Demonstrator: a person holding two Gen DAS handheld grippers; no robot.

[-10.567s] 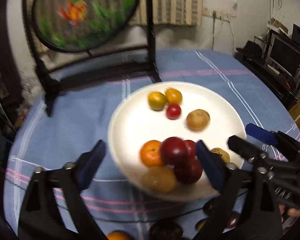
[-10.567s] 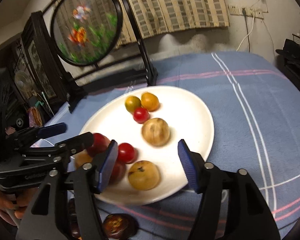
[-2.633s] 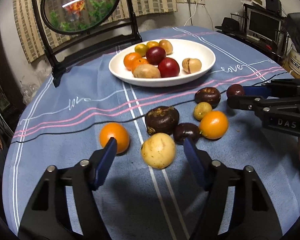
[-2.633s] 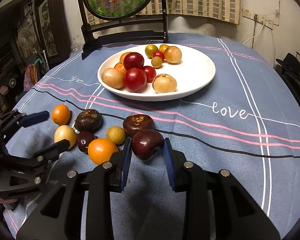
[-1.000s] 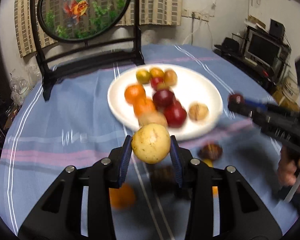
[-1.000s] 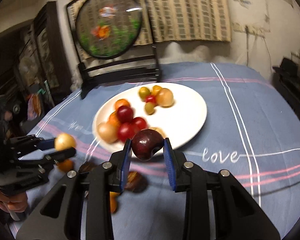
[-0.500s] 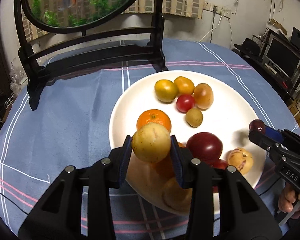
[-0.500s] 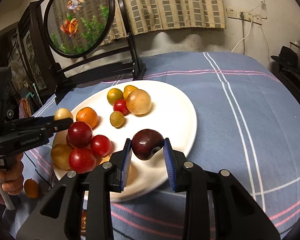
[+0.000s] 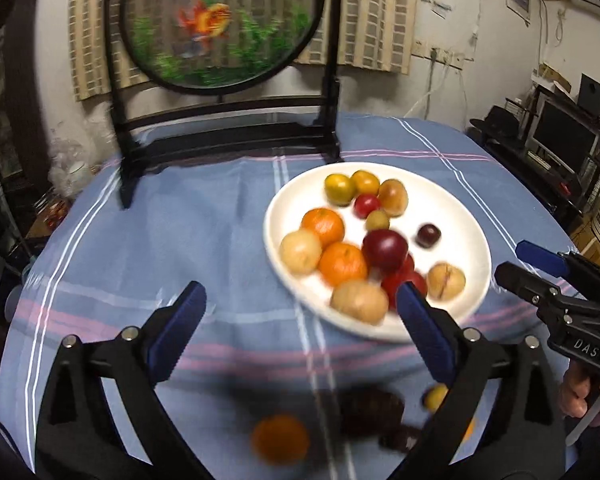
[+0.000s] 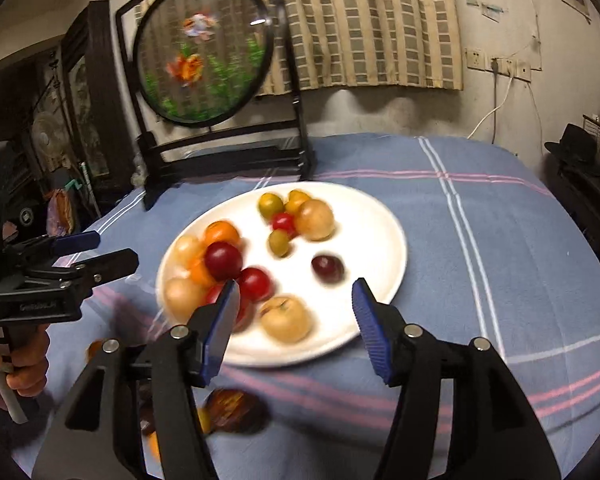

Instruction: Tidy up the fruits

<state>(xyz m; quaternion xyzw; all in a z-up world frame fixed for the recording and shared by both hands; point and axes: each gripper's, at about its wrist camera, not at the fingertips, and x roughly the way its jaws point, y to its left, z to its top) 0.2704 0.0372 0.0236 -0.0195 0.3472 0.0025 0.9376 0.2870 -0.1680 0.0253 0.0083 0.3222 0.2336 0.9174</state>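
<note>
A white plate (image 9: 452, 208) holds several fruits. The pale yellow fruit (image 9: 300, 251) lies at its left side beside two oranges. The small dark plum (image 9: 428, 235) lies alone towards the right, and shows in the right wrist view (image 10: 327, 269) on the plate (image 10: 376, 236). My left gripper (image 9: 300, 328) is open and empty, above the cloth near the plate's front edge. My right gripper (image 10: 294, 320) is open and empty, above the plate's near rim. An orange (image 9: 280, 438) and dark fruits (image 9: 372, 410) lie on the cloth in front.
A round goldfish screen on a black stand (image 9: 224, 120) stands behind the plate. The table has a blue striped cloth (image 9: 180, 240). The right gripper (image 9: 556, 280) shows right of the plate in the left wrist view; the left gripper (image 10: 80, 256) at left in the right wrist view.
Both grippers have opened. The pale yellow fruit left my left gripper and the dark plum left my right gripper; both now lie on the plate. Both grippers have drawn back.
</note>
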